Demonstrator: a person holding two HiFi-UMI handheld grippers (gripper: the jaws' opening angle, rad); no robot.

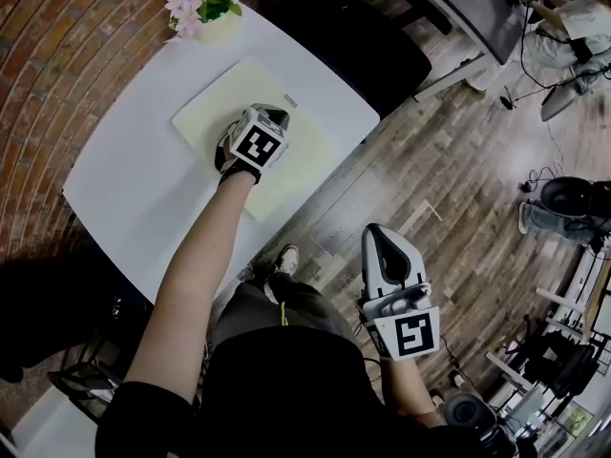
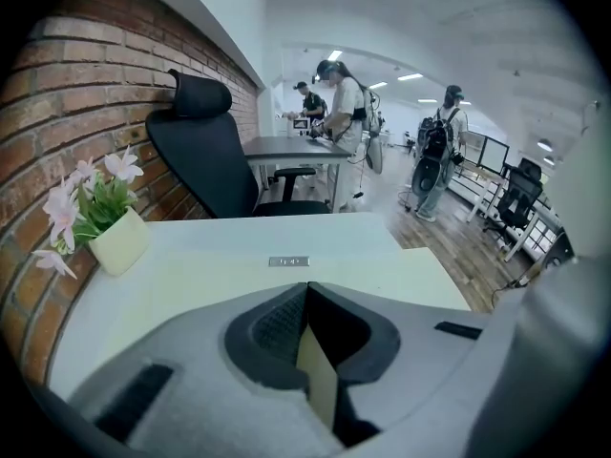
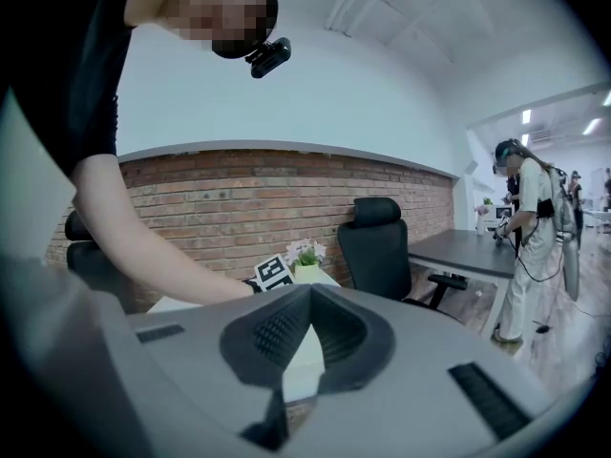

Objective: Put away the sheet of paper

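Note:
A pale yellow sheet of paper lies flat on the white table, reaching to the table's near edge. My left gripper is low over the middle of the sheet with its jaws shut. In the left gripper view the sheet stretches ahead under the left gripper, and a strip of the same yellow shows in the gap behind the closed tips. Whether they pinch the sheet is not visible. My right gripper hangs off the table over the wooden floor, its jaws shut and empty.
A pot of pink flowers stands at the table's far corner, by the brick wall. A small metal plate lies just past the sheet. A black office chair stands behind the table. Several people stand at desks further back.

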